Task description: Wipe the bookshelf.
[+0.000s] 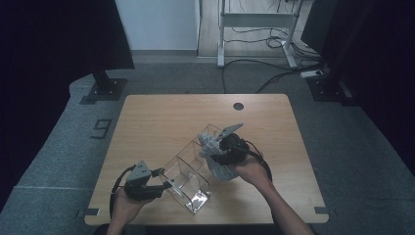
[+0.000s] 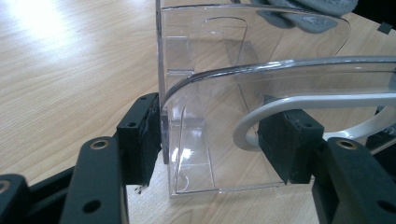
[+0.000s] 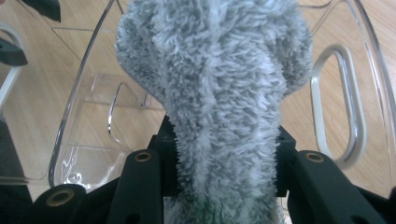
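A clear acrylic organizer (image 1: pixel 188 178) with several compartments lies tipped at a slant near the front middle of the wooden table (image 1: pixel 161 117), its long axis running from front-centre toward the back right. A fluffy grey cloth (image 3: pixel 215 93) is bunched at the organizer's far end, over its open compartments; in the high view it shows as a grey wad (image 1: pixel 215 156) against the clear walls. The right gripper (image 1: pixel 227 149) is clamped on this cloth, its 2 black jaws pressing the pile from either side. The left gripper (image 1: pixel 164 182) holds the organizer's near end: 1 pad sits on the outside of a clear wall (image 2: pixel 196 116), the other inside it.
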The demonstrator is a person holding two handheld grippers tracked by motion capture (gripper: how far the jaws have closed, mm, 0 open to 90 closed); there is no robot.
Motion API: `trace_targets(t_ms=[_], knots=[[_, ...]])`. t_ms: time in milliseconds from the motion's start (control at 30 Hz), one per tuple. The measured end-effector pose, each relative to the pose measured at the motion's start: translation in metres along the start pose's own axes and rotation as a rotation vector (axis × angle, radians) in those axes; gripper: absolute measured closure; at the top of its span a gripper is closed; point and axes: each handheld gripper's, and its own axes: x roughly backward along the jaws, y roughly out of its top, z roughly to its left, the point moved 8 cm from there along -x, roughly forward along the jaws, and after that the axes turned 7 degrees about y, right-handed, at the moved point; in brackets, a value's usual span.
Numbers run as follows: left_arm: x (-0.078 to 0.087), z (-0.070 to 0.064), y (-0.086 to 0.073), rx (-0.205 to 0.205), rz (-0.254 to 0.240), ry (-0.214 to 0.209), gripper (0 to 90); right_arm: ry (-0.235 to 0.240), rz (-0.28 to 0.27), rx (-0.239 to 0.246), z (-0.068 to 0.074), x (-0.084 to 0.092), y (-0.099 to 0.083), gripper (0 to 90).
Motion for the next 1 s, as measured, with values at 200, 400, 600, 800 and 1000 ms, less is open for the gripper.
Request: trace_targets(t_ms=[200,400,600,800,1000], knots=[[0.000,0.000,0.000,0.002,-0.001,0.000,40.2,0.005,0.000,-0.002,0.001,0.005,-0.012,59.2],[0.000,0.000,0.000,0.002,-0.001,0.003,40.2,0.010,-0.009,-0.014,0.002,0.007,-0.024,59.2],[0.000,0.000,0.000,0.002,-0.001,0.004,40.2,0.016,-0.014,-0.019,0.002,0.008,-0.033,59.3],[0.000,0.000,0.000,0.002,0.000,0.004,40.2,0.018,-0.012,-0.025,0.003,0.007,-0.042,59.6],[0.000,0.000,0.000,0.002,0.000,0.006,40.2,0.018,-0.004,-0.032,0.002,0.004,-0.053,59.8]])
